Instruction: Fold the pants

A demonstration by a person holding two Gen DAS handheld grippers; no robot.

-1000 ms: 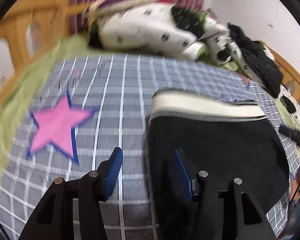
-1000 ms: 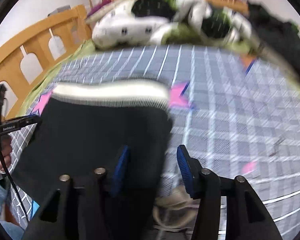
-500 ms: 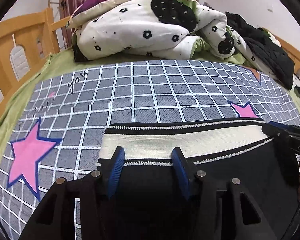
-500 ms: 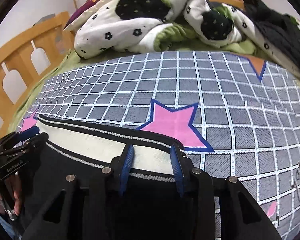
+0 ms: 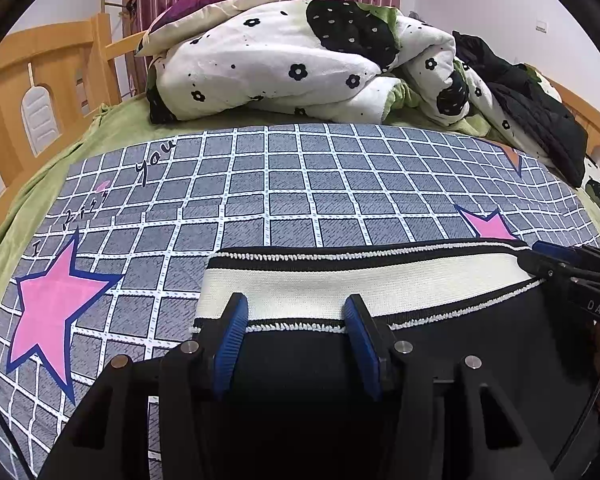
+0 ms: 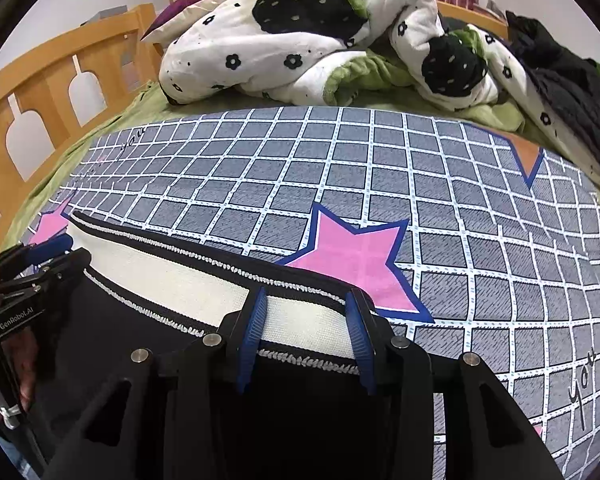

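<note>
the black pants [image 5: 440, 344] lie on the checked bed cover [image 5: 300, 184], waistband toward a heaped quilt [image 5: 284, 64]. left tool [image 5: 294, 334] and right tool [image 6: 306, 328] each straddle the waistband, fingers apart, the right just widened.

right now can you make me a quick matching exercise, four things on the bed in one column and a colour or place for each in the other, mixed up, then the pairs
Things:
1. waistband
2. large star
3. dark jacket
4. flower-print quilt

Descriptions:
A. pink with a blue outline, printed on the checked sheet
B. cream, edged in black, between the fingers of both tools
C. white with black flowers, bunched at the far end of the bed
D. black, heaped at the far right of the bed

Pairs: 1-B, 2-A, 3-D, 4-C
</note>
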